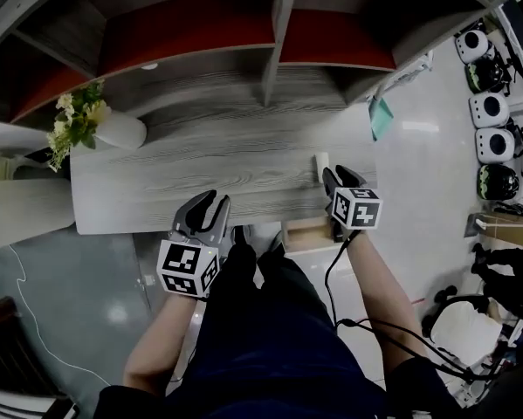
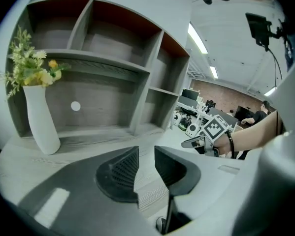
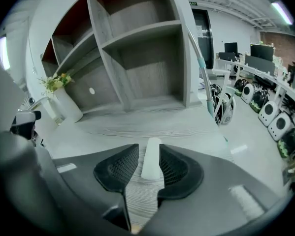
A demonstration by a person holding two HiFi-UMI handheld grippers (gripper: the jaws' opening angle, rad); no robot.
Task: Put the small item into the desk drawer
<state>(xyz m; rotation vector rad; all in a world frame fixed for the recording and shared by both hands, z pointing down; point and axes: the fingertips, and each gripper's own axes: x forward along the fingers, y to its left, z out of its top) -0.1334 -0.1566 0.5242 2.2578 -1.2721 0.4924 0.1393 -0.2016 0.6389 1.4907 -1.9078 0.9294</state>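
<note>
item [image 3: 151, 160] lies on surface [image 1: 200, 168] between spread jaws of right gripper [image 1: 341, 180], not yet pinched. risk: off-centre closing nudges it askew or flips it out. left gripper [image 2: 146, 156] jaws slightly apart, empty.

head view: high above, steeply down on desk [image 1: 200, 168] and shelf unit [image 1: 270, 59] | left gripper view: on left gripper [image 1: 210, 201], low at desk's front edge, facing shelf unit, vase [image 2: 39, 122] near at left | right gripper view: on right gripper [image 1: 341, 178], low over desk's right end, facing shelf unit | shared: desk, shelf unit, vase in all three
</note>
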